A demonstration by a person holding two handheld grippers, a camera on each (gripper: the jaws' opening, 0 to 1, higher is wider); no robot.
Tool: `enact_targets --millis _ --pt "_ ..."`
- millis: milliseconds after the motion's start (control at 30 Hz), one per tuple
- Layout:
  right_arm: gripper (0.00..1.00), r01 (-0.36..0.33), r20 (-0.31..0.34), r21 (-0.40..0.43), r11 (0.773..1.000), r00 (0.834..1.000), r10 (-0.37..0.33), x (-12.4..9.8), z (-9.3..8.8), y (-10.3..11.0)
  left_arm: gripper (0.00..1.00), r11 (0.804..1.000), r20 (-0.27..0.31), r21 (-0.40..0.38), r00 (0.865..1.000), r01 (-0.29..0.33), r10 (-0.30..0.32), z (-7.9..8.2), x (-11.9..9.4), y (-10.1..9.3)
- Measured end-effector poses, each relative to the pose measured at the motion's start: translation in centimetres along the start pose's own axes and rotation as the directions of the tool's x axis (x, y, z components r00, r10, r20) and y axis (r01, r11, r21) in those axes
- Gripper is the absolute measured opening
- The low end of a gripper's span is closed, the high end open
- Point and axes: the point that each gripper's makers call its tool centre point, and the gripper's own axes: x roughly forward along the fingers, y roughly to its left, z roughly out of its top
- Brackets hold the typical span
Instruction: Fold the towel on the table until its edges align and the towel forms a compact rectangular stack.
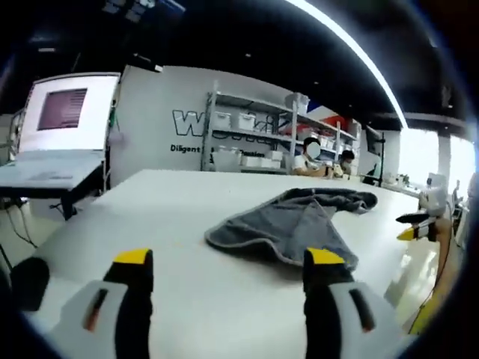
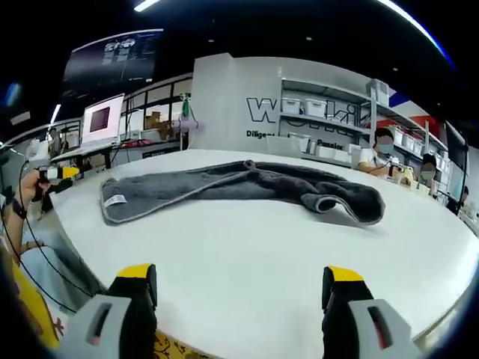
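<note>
A grey towel [image 1: 288,224] lies crumpled and loosely bunched on the white table [image 1: 172,209]. In the right gripper view the towel [image 2: 239,187] stretches across the table [image 2: 247,254] as a long rumpled strip with a small white label at its left end. My left gripper [image 1: 229,262] is open above the table's near edge, short of the towel, nothing between its jaws. My right gripper [image 2: 239,273] is open too, hovering at the table's edge with bare table between it and the towel. Each gripper shows in the other's view: the right gripper [image 1: 415,224] and the left gripper [image 2: 56,173], held in a hand.
A side desk with a lit monitor [image 1: 67,112] stands left of the table. Metal shelves with white bins [image 1: 247,138] line the back wall. Two people sit at a bench [image 1: 325,161] behind the table. Cables hang off the table's left side [image 2: 37,254].
</note>
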Motion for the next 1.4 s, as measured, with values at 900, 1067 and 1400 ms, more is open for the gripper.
enact_targets --millis 900,1067,1400 --pt "0.96 0.057 -0.010 0.007 0.998 0.998 -0.057 -0.7 0.6 -3.7 0.99 0.998 0.011 -0.064 1.000 -0.012 0.013 -1.7 -1.3 -1.8" --pt "0.96 0.065 -0.010 0.003 0.998 0.998 -0.065 -0.9 1.3 -5.4 0.99 0.998 0.013 -0.067 1.000 -0.008 0.009 -1.8 -1.3 -1.9" --pt "0.96 0.083 -0.037 -0.151 0.985 0.995 -0.090 -1.5 5.1 -10.6 0.99 0.998 0.015 -0.060 1.000 0.001 0.000 -1.7 -1.1 -2.2"
